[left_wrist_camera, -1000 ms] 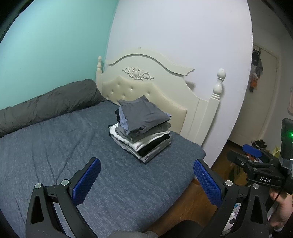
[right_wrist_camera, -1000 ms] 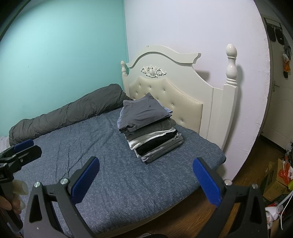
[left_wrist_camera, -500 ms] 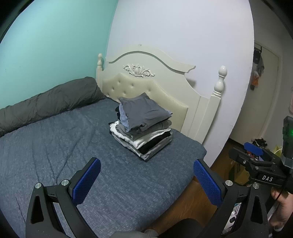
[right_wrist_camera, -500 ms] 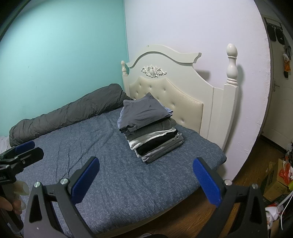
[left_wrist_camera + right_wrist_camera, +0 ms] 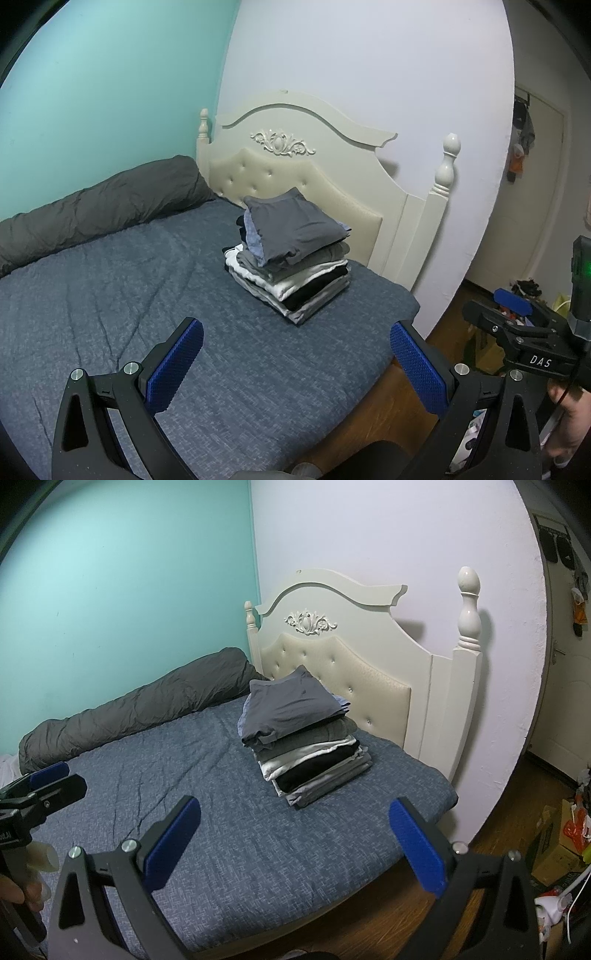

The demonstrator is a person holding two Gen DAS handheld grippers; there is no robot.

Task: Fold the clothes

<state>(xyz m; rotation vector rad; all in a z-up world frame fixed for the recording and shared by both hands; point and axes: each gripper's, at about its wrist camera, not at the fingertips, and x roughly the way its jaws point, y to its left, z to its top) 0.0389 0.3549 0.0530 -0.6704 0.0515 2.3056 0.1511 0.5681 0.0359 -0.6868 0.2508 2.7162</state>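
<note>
A stack of several folded clothes (image 5: 291, 258), grey on top with white and black below, sits on the blue bed (image 5: 110, 295) near the headboard; it also shows in the right wrist view (image 5: 303, 734). My left gripper (image 5: 295, 365) is open and empty, held above the bed's near edge, well short of the stack. My right gripper (image 5: 293, 843) is open and empty, also short of the stack. The right gripper shows at the right edge of the left wrist view (image 5: 517, 317). The left gripper shows at the left edge of the right wrist view (image 5: 40, 786).
A rolled dark grey duvet (image 5: 140, 716) lies along the teal wall. A cream headboard (image 5: 343, 657) with posts stands behind the stack. Wooden floor (image 5: 509, 805) with boxes and clutter (image 5: 561, 834) lies to the right, near a door (image 5: 532, 192).
Both grippers stay open and empty. The left wrist view has drifted slightly, so the stack sits a little lower and more central. The right wrist view is nearly unchanged.
</note>
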